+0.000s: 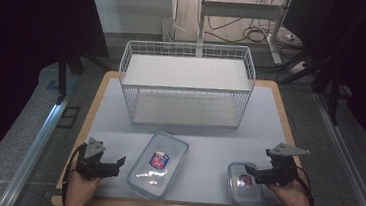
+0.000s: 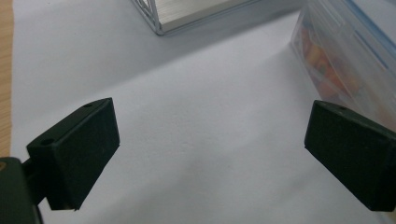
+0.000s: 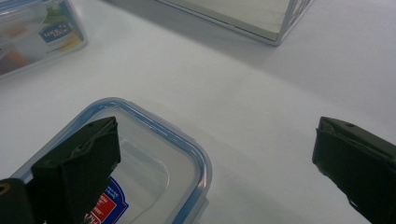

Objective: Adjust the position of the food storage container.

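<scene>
Over small container [image 1: 243, 183], right claw [image 1: 254, 177] wide, empty; left claw [image 1: 120, 163] wide, empty

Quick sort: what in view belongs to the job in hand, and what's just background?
In play:
- small lidded container, under the open right gripper
- large lidded container, beside the open left gripper
- probably the white wire rack, the nearest likely place to put them

Just lying about:
- cables on the floor behind the table
- white desk frame at the back
</scene>
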`<state>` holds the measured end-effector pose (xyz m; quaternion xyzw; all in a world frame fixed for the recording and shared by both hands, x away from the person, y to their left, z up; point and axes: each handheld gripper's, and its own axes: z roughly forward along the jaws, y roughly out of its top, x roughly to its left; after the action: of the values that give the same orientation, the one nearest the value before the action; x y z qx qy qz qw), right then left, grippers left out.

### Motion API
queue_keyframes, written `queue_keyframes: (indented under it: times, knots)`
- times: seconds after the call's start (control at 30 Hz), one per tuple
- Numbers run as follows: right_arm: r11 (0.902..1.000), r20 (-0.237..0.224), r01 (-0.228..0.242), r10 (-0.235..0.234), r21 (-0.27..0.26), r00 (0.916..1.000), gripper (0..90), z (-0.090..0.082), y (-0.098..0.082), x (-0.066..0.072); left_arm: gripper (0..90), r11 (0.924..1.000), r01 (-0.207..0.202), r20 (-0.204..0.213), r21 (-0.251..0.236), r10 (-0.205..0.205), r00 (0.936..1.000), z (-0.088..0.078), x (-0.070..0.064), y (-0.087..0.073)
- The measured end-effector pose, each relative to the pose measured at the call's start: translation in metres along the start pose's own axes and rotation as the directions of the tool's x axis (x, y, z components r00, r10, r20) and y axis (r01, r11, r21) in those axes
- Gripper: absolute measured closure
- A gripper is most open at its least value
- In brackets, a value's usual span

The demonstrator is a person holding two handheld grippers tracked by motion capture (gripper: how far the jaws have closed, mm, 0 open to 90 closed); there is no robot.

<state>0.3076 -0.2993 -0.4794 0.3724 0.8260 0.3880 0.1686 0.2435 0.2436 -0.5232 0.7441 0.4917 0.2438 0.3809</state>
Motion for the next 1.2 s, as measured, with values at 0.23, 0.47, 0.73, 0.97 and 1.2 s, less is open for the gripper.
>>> queue_keyframes:
  times: [0.23, 0.47, 0.73, 0.97, 1.2]
  knots:
    - [0.9999, -0.044, -0.007, 0.007, 0.013, 0.9990, 11.1, 0.003, 0.001, 0.005, 2.8, 0.9997, -0.024, 0.039, -0.001, 0.024, 0.9989, 0.003, -0.002, 0.000]
    - [0.9994, -0.060, -0.023, 0.025, 0.027, 0.9979, 18.6, 0.003, 0.000, 0.005, 2.9, 0.9998, -0.021, 0.050, -0.001, 0.021, 0.9985, 0.003, -0.002, -0.001]
    - [0.9992, -0.068, -0.006, 0.009, 0.039, 0.9976, 46.0, -0.004, 0.004, 0.009, 2.8, 0.9991, -0.028, 0.068, -0.033, 0.030, 0.9972, 0.001, -0.003, 0.001]
    - [0.9973, -0.186, 0.073, -0.069, 0.013, 0.9801, 84.2, -0.014, 0.007, 0.030, 3.1, 0.9965, -0.003, 0.086, -0.084, 0.010, 0.9963, 0.000, -0.005, 0.003]
    - [0.9863, -0.270, 0.165, -0.156, 0.011, 0.9500, 89.3, -0.025, 0.001, 0.066, 3.5, 0.9969, -0.019, 0.070, -0.076, 0.024, 0.9972, 0.002, -0.008, 0.004]
